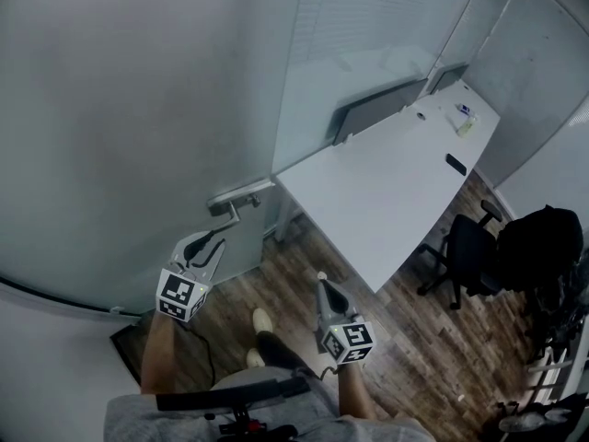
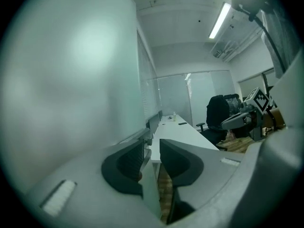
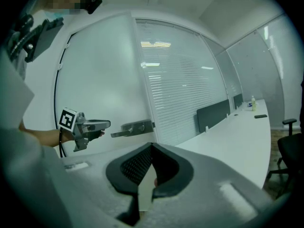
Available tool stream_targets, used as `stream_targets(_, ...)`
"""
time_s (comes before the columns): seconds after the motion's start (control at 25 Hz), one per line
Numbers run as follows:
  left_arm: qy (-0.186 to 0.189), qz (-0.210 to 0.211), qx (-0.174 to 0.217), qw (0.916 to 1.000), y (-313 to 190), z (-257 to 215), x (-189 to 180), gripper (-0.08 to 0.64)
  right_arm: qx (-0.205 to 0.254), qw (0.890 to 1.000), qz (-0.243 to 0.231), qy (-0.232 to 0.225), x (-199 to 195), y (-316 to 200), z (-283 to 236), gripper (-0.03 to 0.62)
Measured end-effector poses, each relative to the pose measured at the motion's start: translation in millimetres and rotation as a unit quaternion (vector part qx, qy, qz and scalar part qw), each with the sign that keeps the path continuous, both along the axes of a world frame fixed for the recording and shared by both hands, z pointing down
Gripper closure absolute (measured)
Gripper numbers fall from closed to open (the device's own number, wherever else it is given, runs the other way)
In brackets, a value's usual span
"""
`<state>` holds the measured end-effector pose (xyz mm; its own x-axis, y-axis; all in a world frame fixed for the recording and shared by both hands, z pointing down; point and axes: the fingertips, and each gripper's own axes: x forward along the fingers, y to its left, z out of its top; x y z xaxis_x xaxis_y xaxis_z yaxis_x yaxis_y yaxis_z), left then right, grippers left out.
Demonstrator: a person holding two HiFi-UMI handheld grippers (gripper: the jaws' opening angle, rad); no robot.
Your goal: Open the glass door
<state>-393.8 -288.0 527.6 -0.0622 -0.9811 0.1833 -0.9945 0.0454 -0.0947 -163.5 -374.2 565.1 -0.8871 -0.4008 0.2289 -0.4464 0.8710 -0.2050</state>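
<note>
Head view: the frosted glass door [image 1: 120, 136] fills the left half, and its right edge meets a slatted glass partition [image 1: 368, 53]. The metal lever handle [image 1: 241, 196] sits at that edge, its lever running left. The left gripper [image 1: 212, 245] is just on the near side of the handle. The right gripper [image 1: 324, 284] is further right, over the wood-plank floor [image 1: 405, 339]. A long white desk [image 1: 386, 182] runs from the door edge to the far right, leaving a strip of floor between it and a black office chair [image 1: 465, 247]. Items at the desk's far end are too small to name, and both forearms are cut off at the near edge. Left gripper view: the jaws stand apart with nothing between them. The door pane takes the whole left side, close beside the left jaw. The handle [image 2: 142, 137] shows only as a short end past that jaw's tip, the rest hidden. Open room lies to the right, along the desk. Right gripper view: the jaws are pressed together at the tips, empty. Beyond them the left gripper [image 3: 90, 126] is just beside the lever's free end [image 3: 114, 134], but contact cannot be made out. A dark desk divider [image 3: 216, 113] stands on the desk along the partition.
</note>
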Motion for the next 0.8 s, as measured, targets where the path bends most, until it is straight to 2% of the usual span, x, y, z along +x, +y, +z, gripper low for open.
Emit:
stream_targets(0.36, -0.063, 0.036, -0.058, 0.9957, -25, 22, -16, 0.364, -0.004, 1.0, 0.012, 0.004, 8, -11, 2, 0.591)
stream_targets(0.56, -0.102, 0.055, -0.099, 0.9884, -33, 37, -24, 0.336, -0.005, 1.0, 0.018, 0.004, 10, -14, 5, 0.591)
stream_targets(0.68, -0.124, 0.07, -0.133, 0.9807, -35, 53, -26, 0.334, -0.009, 1.0, 0.02, 0.006, 10, -17, 7, 0.591)
stream_targets(0.8, -0.128, 0.08, -0.153, 0.9767, -37, 62, -28, 0.328, -0.013, 1.0, 0.02, 0.005, 10, -19, 7, 0.591)
